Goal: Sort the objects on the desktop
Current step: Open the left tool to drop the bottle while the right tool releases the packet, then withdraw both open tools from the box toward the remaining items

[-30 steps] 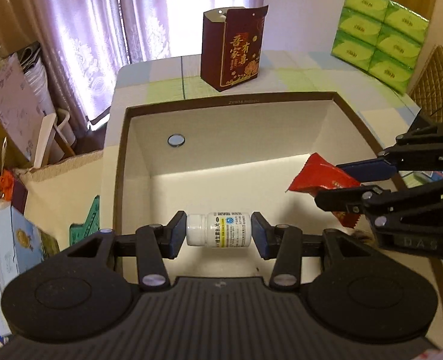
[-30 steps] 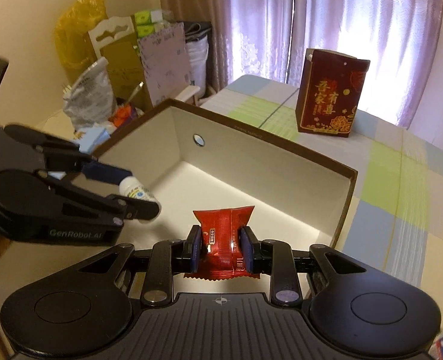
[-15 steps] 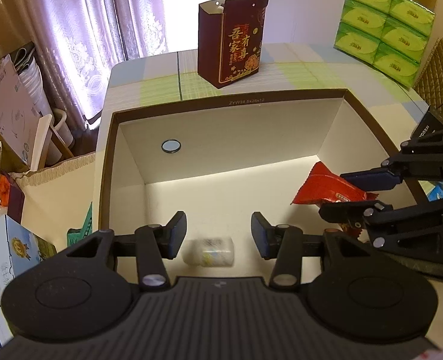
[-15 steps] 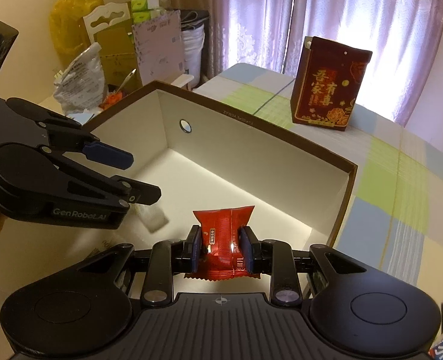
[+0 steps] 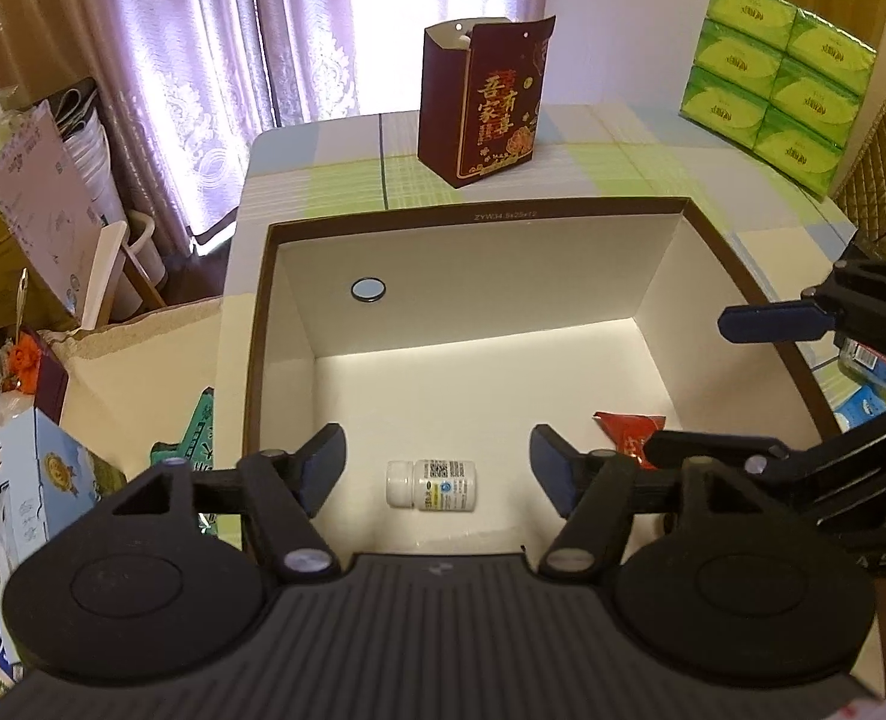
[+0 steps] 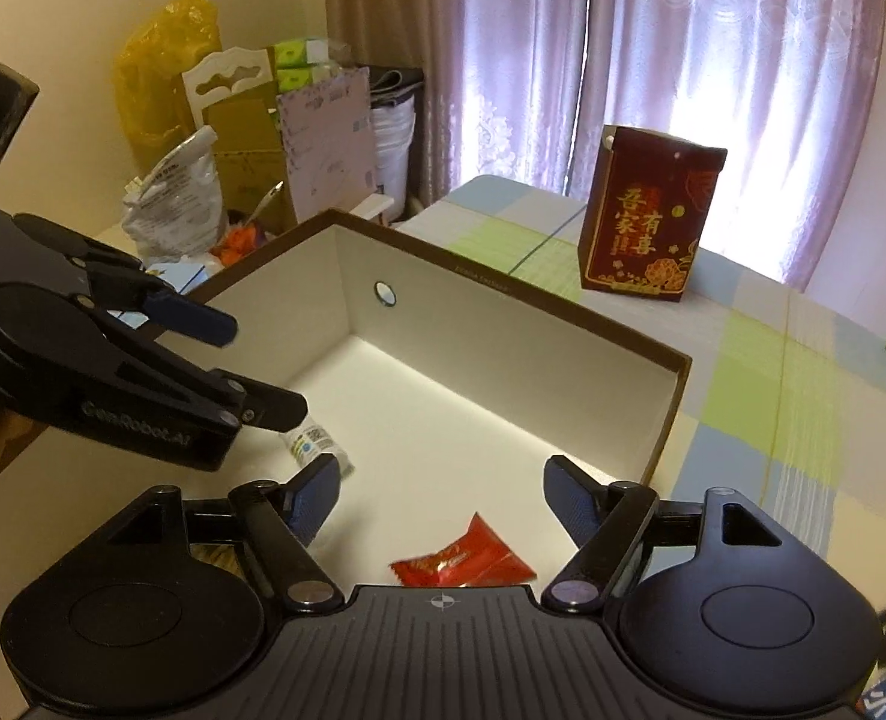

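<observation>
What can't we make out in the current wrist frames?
- Red snack packet: left wrist view, its near part is hidden behind the right gripper; in the right wrist view it is motion-blurred.
- White pill bottle: right wrist view, mostly covered by the left gripper; label print too small in both.
- Items beyond the storage box at the right edge: cut off.

Seen from above, the left gripper [image 5: 437, 462] hangs with fingers [image 5: 323, 462] spread wide over an open white-lined box [image 5: 473, 252], where a small white pill bottle [image 5: 431, 485] lies on its side beside a red snack packet [image 5: 626, 429], the right gripper [image 5: 713, 390] gaping nearby.
</observation>
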Motion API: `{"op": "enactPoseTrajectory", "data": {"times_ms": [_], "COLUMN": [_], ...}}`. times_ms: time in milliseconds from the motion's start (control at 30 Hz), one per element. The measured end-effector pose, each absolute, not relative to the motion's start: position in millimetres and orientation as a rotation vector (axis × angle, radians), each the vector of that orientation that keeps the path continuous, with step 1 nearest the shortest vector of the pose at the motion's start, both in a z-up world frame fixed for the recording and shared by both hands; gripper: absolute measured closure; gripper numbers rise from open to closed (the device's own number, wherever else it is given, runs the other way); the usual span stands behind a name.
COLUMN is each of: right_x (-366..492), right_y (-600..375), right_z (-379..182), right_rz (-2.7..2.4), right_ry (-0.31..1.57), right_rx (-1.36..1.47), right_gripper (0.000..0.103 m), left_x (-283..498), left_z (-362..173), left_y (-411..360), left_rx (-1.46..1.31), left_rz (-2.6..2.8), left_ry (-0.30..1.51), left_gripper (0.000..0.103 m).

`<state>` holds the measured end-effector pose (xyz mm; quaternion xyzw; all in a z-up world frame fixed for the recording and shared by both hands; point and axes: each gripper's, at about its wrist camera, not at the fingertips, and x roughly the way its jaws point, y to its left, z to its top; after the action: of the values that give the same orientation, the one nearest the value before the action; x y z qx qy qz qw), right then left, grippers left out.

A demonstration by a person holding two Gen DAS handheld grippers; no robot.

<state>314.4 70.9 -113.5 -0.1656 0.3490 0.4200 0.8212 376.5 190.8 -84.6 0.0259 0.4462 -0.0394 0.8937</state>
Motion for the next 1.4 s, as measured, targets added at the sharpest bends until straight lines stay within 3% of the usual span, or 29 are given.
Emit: {"op": "enactPoseTrajectory", "data": {"times_ms": [233,433,700,1400], "right_x": [299,281,251,203], "right_y": [60,52,27,-95], "right_z": [-108,-101,-86,-65], "right_rz": [0.914,0.936,0.99,0.951], "right_ry": [0.742,0.734,0.727,0.812], "right_rx": [-0.327,-0.326,-0.295,-0.18], "right_gripper": [0.011,0.005,0.004,0.004], "left_x": [352,324,280,191], "left_z": [-70,-55,-32,-13], "left_y": [193,197,189,107], "left_rx": [0.023,-0.016,-0.046,-0.069], "left_rz": [-0.053,-0.006,0.03,-0.012], "left_ry": [0.906,0.889,0.852,0.855], "left_gripper": [0.028,0.021,0.016,0.015]}}
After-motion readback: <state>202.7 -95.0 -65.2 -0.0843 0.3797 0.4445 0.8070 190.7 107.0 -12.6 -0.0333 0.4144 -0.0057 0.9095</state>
